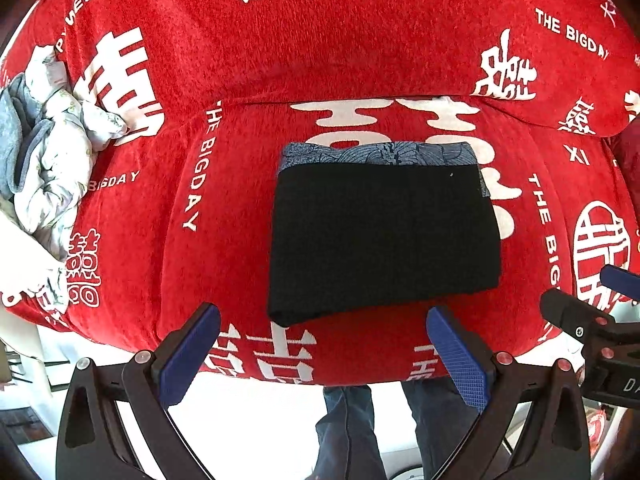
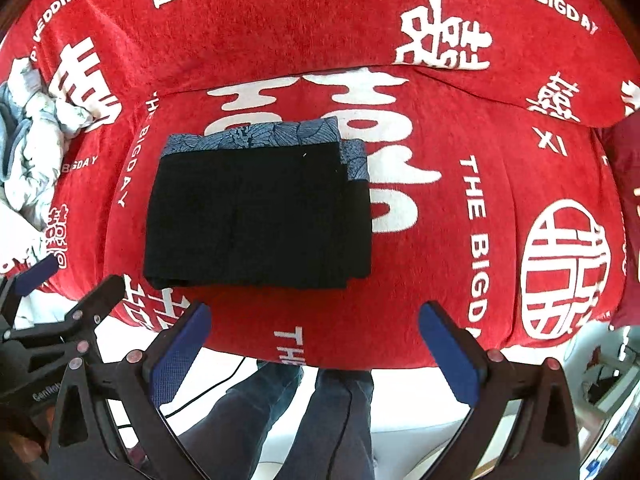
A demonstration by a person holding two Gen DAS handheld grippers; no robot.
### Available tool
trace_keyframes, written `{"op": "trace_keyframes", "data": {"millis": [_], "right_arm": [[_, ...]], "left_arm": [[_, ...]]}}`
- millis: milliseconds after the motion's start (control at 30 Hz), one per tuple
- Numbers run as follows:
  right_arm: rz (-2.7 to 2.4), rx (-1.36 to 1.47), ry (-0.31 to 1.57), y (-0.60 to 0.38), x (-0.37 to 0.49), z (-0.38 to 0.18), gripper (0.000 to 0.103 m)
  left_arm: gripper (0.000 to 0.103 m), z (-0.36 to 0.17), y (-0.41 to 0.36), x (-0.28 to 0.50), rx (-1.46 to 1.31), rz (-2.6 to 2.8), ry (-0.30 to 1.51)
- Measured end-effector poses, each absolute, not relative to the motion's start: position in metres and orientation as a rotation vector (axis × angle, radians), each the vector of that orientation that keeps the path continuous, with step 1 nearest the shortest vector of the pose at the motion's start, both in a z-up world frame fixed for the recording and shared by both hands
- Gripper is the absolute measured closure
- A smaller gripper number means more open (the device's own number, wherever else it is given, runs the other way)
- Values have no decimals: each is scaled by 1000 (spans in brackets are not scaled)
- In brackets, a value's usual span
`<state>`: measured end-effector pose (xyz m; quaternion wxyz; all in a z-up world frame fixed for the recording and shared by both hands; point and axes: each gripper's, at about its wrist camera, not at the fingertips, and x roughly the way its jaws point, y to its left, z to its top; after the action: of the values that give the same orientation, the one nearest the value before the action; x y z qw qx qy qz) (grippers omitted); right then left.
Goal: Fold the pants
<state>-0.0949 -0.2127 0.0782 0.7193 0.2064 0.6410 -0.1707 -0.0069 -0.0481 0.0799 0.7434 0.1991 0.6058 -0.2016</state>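
Observation:
The black pants (image 1: 380, 240) lie folded into a flat rectangle on the red sofa seat, with a blue patterned waistband (image 1: 376, 154) along the far edge. They also show in the right wrist view (image 2: 256, 216). My left gripper (image 1: 324, 316) is open and empty, held just in front of the pants' near edge. My right gripper (image 2: 314, 314) is open and empty, near the seat's front edge, to the right of the pants. It also shows at the right edge of the left wrist view (image 1: 588, 292).
The red sofa cover (image 1: 360, 60) has white lettering and characters. A crumpled pale floral and grey cloth (image 1: 44, 152) lies on the seat's left side. A dark red cushion (image 2: 628, 220) sits at the right. The person's legs (image 2: 288, 412) stand on white floor below.

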Motion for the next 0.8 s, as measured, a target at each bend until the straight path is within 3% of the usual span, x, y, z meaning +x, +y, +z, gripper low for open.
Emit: {"op": "trace_keyframes", "data": {"millis": [800], "right_arm": [[-452,342,1360,-201,-85,124,0]], "left_arm": [[0,117,-48,-3,434,-458,1249]]}}
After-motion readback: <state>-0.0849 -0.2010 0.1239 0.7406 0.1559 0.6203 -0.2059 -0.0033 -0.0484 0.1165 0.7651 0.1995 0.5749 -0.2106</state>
